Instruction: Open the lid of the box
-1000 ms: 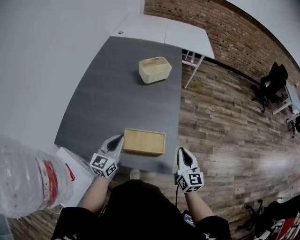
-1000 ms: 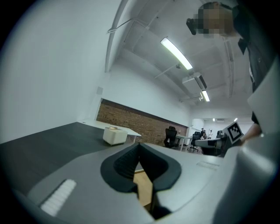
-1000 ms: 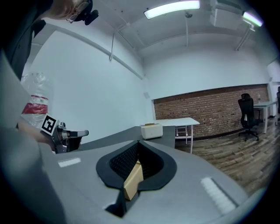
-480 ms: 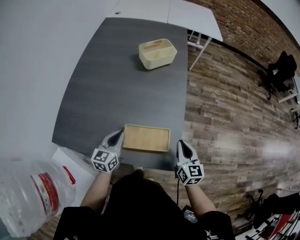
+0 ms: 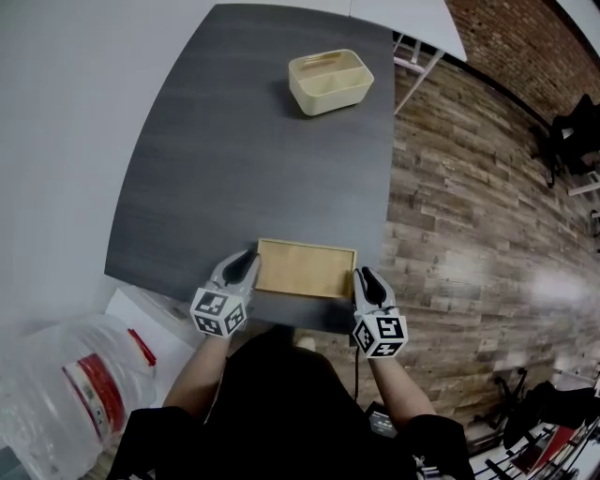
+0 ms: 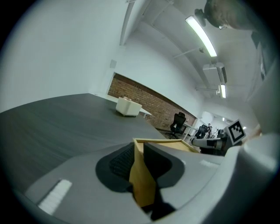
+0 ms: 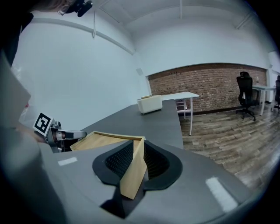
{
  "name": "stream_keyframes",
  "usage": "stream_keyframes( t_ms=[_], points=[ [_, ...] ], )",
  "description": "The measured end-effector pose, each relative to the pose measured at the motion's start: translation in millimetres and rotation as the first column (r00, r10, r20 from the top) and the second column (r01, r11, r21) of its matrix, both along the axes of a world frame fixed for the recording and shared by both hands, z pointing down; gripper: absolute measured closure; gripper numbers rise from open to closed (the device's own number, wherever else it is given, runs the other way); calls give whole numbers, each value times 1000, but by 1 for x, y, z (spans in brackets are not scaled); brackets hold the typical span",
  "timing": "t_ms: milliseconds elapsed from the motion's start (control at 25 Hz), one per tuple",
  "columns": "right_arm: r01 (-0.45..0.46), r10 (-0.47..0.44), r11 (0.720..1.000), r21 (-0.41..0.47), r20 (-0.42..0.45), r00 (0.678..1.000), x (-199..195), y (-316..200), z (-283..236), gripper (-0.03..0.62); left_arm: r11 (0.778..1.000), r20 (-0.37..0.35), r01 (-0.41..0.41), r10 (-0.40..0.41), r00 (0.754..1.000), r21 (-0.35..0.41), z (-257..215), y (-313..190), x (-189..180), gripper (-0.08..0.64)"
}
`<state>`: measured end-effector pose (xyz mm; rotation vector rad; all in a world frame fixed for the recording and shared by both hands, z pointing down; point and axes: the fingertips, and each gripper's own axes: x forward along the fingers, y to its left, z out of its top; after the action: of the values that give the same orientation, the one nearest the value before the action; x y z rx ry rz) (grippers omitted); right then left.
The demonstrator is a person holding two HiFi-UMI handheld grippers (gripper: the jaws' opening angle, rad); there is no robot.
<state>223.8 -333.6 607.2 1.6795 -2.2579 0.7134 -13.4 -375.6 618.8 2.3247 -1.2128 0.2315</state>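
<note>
A flat wooden box (image 5: 307, 268) with its lid down lies at the near edge of the dark grey table (image 5: 234, 159). My left gripper (image 5: 247, 261) is at the box's near left corner, my right gripper (image 5: 365, 277) at its near right corner. In the left gripper view the box's corner (image 6: 142, 183) stands between the parted jaws of the left gripper (image 6: 140, 159). In the right gripper view the other corner (image 7: 132, 173) sits between the jaws of the right gripper (image 7: 135, 162); these have just been opening, and the ribbed pads (image 7: 119, 161) stand off the wood.
A cream open container (image 5: 330, 82) stands at the table's far end. A large water bottle (image 5: 66, 394) lies on the floor at the left. A white table (image 5: 412, 14) adjoins the far end. Wood floor and office chairs (image 5: 572, 131) are to the right.
Both grippers have come down and forward from beside the box onto its two near corners. The box looks unmoved and its lid is still down.
</note>
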Motion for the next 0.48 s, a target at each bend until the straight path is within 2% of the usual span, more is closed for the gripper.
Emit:
stream_keyframes(
  t_ms=[480],
  points=[
    [-38, 41, 997, -63, 47, 998, -10, -3, 19, 495, 999, -50, -36, 36, 998, -10, 2, -1, 10, 495]
  ],
)
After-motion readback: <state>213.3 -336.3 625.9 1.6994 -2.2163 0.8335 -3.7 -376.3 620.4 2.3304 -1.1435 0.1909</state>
